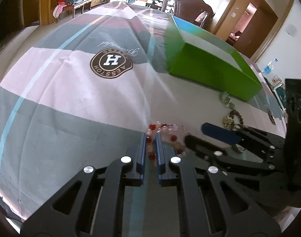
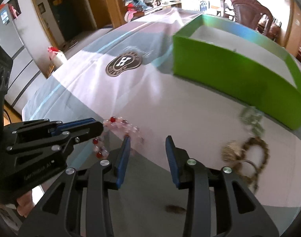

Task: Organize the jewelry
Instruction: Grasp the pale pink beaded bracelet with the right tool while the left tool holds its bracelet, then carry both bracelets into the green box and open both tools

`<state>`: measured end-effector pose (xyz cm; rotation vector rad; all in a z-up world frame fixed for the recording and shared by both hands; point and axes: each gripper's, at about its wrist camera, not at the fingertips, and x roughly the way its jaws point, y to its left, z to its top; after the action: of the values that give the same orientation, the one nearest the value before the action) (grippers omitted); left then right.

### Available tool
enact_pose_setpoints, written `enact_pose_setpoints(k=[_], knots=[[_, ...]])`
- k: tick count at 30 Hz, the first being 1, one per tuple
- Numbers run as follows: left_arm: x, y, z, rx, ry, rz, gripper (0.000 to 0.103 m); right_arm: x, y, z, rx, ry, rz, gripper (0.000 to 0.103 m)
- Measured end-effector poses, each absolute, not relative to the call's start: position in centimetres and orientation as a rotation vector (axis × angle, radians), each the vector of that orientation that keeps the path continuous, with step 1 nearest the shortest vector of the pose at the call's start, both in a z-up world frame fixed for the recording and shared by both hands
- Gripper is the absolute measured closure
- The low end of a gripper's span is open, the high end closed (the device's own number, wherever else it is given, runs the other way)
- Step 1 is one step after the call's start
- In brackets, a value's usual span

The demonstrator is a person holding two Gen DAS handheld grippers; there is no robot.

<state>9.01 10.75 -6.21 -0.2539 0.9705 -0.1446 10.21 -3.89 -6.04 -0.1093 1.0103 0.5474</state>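
Left gripper (image 1: 151, 138) pinches the pink bead bracelet (image 1: 166, 133); right gripper (image 2: 148, 140) gapes.

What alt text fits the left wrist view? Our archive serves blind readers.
The left tool, shut, pinches a pink and red bead bracelet on a striped cloth. The right tool reaches in beside it, near a brown bracelet, with an open green box behind.
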Motion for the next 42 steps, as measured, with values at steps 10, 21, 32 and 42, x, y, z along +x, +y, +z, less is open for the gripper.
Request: enact_pose_setpoints(k=[10,21,32,42], knots=[[9.4,10.4,-7.0,-0.241,0.99,-0.159,0.081,9.8,-4.8,-5.8,-0.098,1.011,0.539,0.096],[9.6,8.1,-6.9,-0.132,0.994,-0.166,0.089,9.2,-10.6,-3.6,-0.022,0.947,0.417,0.096],[9.4,6.6,-2.5,-0.12,0.904,-0.237,0.095,8.3,-13.0,-1.4,-0.011,0.887,0.385,0.098],[11.7,3.1,2.9,-0.067,0.801,-0.316,0.095,9.7,-15.0,2.1,-0.067,0.811,0.338,0.091]])
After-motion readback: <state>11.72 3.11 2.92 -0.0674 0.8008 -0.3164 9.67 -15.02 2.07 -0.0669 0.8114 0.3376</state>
